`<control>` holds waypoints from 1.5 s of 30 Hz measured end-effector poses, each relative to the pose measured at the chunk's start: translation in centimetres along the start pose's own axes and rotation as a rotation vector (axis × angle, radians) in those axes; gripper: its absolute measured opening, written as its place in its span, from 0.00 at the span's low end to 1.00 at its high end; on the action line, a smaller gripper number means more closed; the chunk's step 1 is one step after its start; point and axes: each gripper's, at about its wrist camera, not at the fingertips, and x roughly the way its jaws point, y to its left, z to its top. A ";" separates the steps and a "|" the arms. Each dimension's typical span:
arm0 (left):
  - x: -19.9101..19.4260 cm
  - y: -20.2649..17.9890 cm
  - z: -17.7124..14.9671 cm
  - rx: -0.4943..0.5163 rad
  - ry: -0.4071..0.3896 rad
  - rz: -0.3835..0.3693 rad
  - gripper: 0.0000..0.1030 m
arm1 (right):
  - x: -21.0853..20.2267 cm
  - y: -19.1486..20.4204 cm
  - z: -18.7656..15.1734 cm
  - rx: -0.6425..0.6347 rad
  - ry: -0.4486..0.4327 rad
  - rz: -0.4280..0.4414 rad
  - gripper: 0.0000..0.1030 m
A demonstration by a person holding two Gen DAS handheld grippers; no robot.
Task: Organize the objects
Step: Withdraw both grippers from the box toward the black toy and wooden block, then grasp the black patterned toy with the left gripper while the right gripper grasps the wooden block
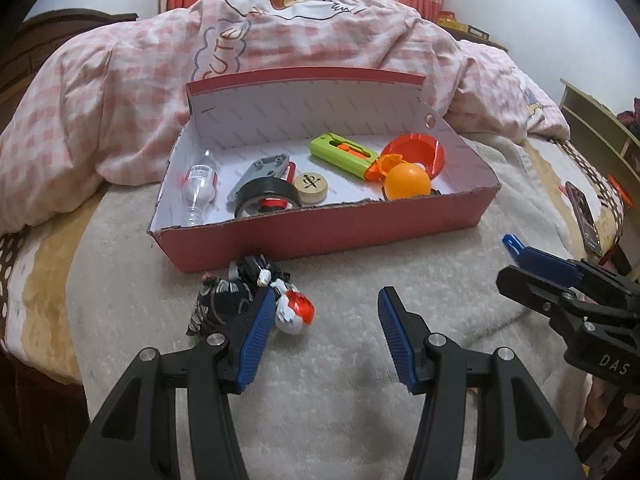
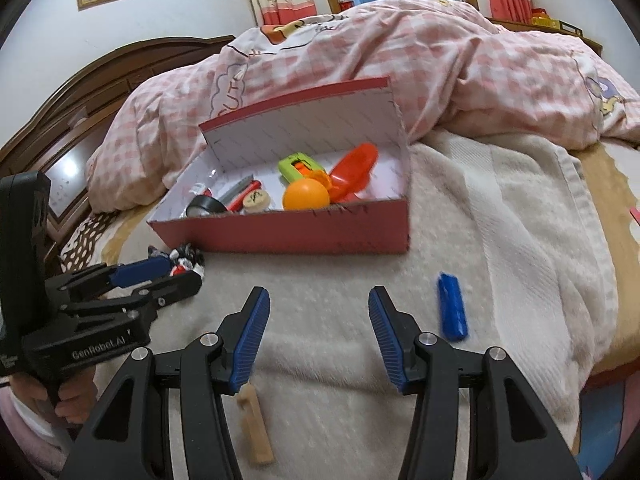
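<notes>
While both of your tongs stand released with nothing between their pads, your left gripper point(image 1: 324, 300) hovers just right of a toy robot figure point(image 1: 292, 308) and dark patterned cloth point(image 1: 218, 308) before the red cardboard box point(image 1: 320, 236). Your right gripper point(image 2: 318, 300) hangs over the white towel point(image 2: 500, 220), between a blue lighter point(image 2: 452, 306) and a wooden clothespin point(image 2: 256, 428). The box holds an orange ball point(image 2: 306, 194).

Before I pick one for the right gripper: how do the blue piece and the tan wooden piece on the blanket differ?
The blue piece lies right of the right gripper, fully visible; the tan wooden piece lies under its left finger, partly hidden. Blue looks chunkier, tan slimmer. Both are short sticks outside the red box.
</notes>
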 end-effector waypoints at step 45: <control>2.3 5.6 -1.4 -0.056 0.052 0.101 0.52 | 1.6 4.4 -4.8 -0.167 0.170 0.107 0.15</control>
